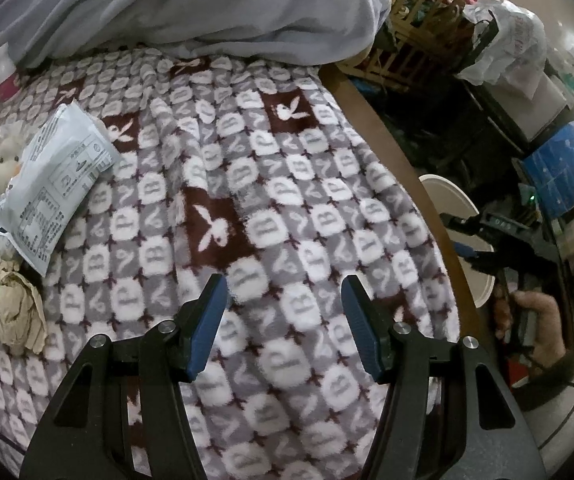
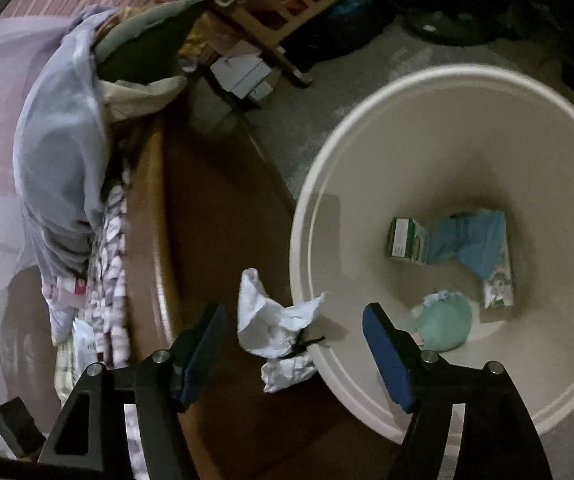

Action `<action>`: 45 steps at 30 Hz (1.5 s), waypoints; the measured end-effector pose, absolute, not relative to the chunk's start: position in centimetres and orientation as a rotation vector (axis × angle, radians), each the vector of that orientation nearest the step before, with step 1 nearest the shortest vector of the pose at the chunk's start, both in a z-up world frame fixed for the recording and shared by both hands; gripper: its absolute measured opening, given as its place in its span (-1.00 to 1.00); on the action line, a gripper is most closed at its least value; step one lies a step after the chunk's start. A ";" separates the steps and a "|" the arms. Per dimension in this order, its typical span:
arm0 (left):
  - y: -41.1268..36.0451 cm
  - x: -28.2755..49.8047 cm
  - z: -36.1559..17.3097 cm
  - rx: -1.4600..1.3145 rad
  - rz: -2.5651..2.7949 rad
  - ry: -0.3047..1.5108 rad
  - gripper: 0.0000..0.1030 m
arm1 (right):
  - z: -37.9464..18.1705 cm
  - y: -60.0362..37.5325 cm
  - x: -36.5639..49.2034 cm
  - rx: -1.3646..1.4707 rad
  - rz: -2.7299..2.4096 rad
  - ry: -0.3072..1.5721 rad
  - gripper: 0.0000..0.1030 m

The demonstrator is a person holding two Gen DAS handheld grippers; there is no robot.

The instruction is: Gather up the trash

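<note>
Both claws are standing spread and pinching nothing. Left claw (image 1: 283, 320) is hanging over the grey-and-maroon patterned fleece blanket (image 1: 247, 184) on the bed, where a white printed plastic packet (image 1: 47, 184) and a crumpled brown paper wad (image 1: 19, 312) are lying at the left edge. Right claw (image 2: 293, 344) is hanging by the round cream plastic bin (image 2: 467, 92); crumpled white paper (image 2: 275, 324) is sitting at the bin's rim (whether touching, unclear), free of the pads.
</note>
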State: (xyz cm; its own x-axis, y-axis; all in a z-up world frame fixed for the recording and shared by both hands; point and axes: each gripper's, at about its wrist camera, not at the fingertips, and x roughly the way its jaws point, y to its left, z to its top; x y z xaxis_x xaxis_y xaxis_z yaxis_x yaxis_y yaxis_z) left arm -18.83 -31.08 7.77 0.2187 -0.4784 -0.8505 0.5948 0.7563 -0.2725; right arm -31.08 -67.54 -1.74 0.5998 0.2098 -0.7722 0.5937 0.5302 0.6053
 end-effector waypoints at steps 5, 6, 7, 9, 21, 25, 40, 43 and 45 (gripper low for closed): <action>-31.0 -18.4 7.4 0.121 -0.733 1.133 0.13 | -3.7 -66.7 -30.1 1.019 -0.222 0.964 -0.10; -31.0 -18.3 7.3 0.119 -0.731 1.137 0.13 | -3.9 -66.6 -29.8 1.015 -0.212 0.969 -0.19; -31.0 -18.3 7.2 0.118 -0.729 1.139 0.13 | -3.8 -66.6 -29.9 1.005 -0.222 0.965 -0.44; -31.1 -18.3 7.0 0.122 -0.726 1.143 0.13 | -3.2 -66.7 -29.8 0.947 -0.246 0.958 -0.66; -31.2 -18.9 7.7 0.136 -0.731 1.118 0.13 | 1.2 -65.8 -30.6 0.856 -0.216 0.915 -0.77; -30.2 -19.0 8.6 0.134 -0.715 1.085 0.13 | 4.6 -63.6 -30.8 0.724 -0.248 0.950 -0.23; -22.1 -16.9 10.1 0.189 -0.512 0.985 0.13 | 11.3 -48.5 -26.1 0.335 -0.173 0.895 0.27; -19.4 -16.2 10.0 0.150 -0.499 0.992 0.13 | 11.0 -45.6 -24.3 0.316 -0.128 0.916 0.29; -17.7 -15.7 10.0 0.116 -0.492 1.000 0.13 | 10.7 -43.7 -23.0 0.296 -0.108 0.936 0.36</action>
